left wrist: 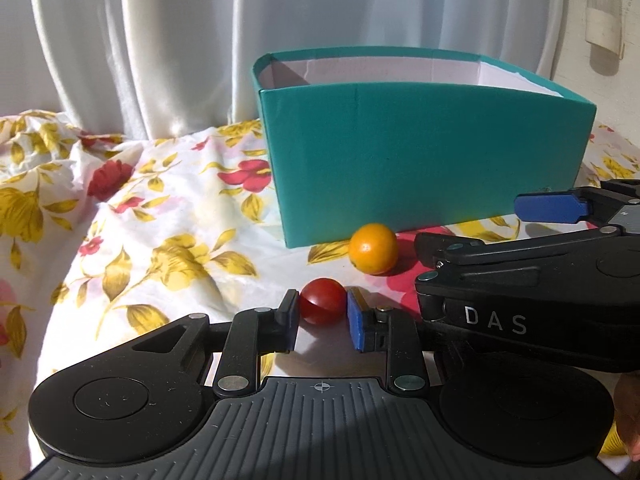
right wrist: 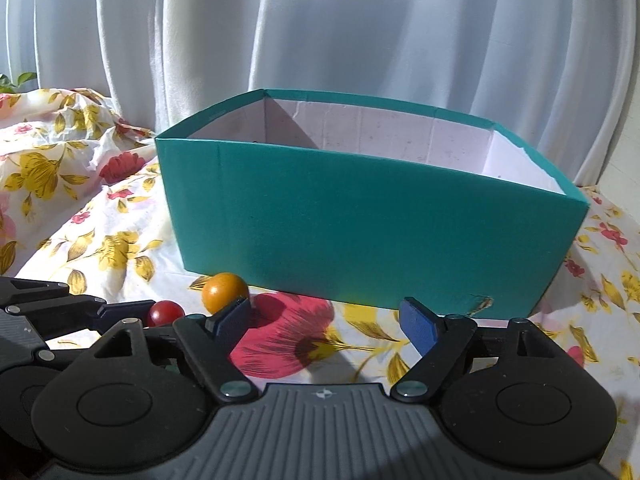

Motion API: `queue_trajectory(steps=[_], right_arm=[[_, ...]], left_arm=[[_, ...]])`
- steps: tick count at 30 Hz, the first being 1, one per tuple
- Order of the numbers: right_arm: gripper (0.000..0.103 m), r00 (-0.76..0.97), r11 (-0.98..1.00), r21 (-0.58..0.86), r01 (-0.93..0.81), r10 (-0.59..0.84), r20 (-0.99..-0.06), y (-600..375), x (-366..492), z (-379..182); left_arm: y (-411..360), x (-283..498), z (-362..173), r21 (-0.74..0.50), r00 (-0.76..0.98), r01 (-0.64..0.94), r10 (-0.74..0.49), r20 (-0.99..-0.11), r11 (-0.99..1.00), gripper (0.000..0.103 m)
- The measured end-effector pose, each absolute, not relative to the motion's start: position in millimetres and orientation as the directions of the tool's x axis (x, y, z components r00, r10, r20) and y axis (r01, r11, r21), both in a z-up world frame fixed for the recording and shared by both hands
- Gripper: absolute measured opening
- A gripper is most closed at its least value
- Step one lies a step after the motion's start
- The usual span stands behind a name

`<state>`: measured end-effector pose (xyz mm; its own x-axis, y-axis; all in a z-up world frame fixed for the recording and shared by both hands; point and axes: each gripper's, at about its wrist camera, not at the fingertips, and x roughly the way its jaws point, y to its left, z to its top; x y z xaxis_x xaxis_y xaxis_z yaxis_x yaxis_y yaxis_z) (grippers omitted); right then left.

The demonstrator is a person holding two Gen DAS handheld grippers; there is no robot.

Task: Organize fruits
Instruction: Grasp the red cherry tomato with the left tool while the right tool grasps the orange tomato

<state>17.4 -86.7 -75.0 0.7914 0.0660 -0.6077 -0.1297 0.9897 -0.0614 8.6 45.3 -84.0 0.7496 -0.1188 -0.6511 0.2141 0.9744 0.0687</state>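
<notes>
A small red fruit (left wrist: 322, 301) sits between the pads of my left gripper (left wrist: 323, 312), which is shut on it just above the floral cloth; it also shows in the right wrist view (right wrist: 166, 312). A small orange fruit (left wrist: 373, 248) lies on the cloth just beyond, close to the teal box's front wall; it shows in the right wrist view (right wrist: 224, 287) too. The teal box (left wrist: 420, 168) stands open-topped with a white inside; its floor is hidden. My right gripper (right wrist: 328, 320) is open and empty, to the right of the fruits and near the box's front wall (right wrist: 360, 224).
A floral cloth (left wrist: 140, 216) covers the surface, rumpled at the left. White curtains (left wrist: 160, 40) hang close behind the box. My right gripper's body (left wrist: 532, 300) lies close beside my left gripper on its right.
</notes>
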Motion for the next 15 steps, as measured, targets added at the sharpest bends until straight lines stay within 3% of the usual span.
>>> queue_trajectory(steps=[3, 8, 13, 15], right_arm=[[0.065, 0.781, 0.982, -0.038, -0.185, 0.123, -0.613, -77.2, 20.9, -77.8], [0.057, 0.765, 0.968, -0.01, -0.249, 0.191, -0.616, -63.8, 31.2, -82.5], [0.055, 0.742, 0.961, 0.014, -0.275, 0.221, -0.633, -56.2, 44.1, -87.8], [0.048, 0.734, 0.958, 0.017, -0.288, 0.232, -0.638, -52.9, 48.9, -89.8]], left_arm=[[53.6, 7.5, -84.1, 0.059, 0.751, 0.197, -0.112, -0.651, 0.979, 0.029], [56.7, 10.6, -84.9, 0.053, 0.752, 0.185, -0.106, -0.651, 0.981, 0.029], [56.8, 10.6, -85.1, 0.056, 0.755, 0.188, -0.108, -0.647, 0.981, 0.029], [58.9, 9.1, -85.4, 0.049, 0.755, 0.187, -0.112, -0.646, 0.981, 0.029]])
